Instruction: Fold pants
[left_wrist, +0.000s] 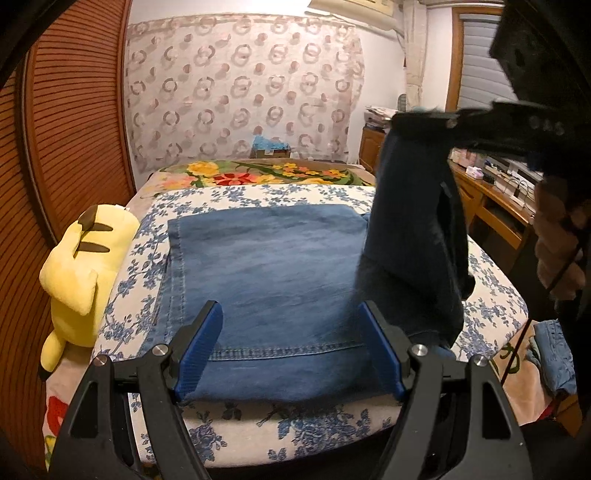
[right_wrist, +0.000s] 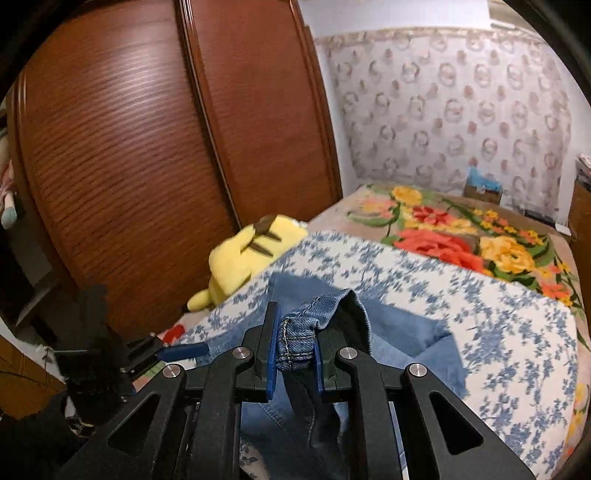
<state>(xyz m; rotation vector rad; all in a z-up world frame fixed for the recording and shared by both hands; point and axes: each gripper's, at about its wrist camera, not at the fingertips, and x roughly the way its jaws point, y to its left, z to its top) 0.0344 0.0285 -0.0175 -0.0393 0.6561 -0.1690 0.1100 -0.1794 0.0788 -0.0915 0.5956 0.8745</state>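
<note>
While the left wrist view shows one pair of denim pants (left_wrist: 266, 258) lying flat on the floral bed (left_wrist: 491, 295), only the right wrist view shows the stitched hem pinched in the right gripper (right_wrist: 295, 354). Left gripper (left_wrist: 291, 350) jaws gape wide, empty. One yellow plush toy (left_wrist: 85, 266) lies left.

Faded blue denim jeans (left_wrist: 273, 266) with stitched seams lie on a matt floral cotton sheet (left_wrist: 258, 194). Gripper pads (left_wrist: 201, 350) are ribbed blue plastic on matt black plastic arms with shiny metal pins. Plush toy (left_wrist: 79, 273) looks soft; wardrobe (right_wrist: 122, 155) is glossy slatted wood.
</note>
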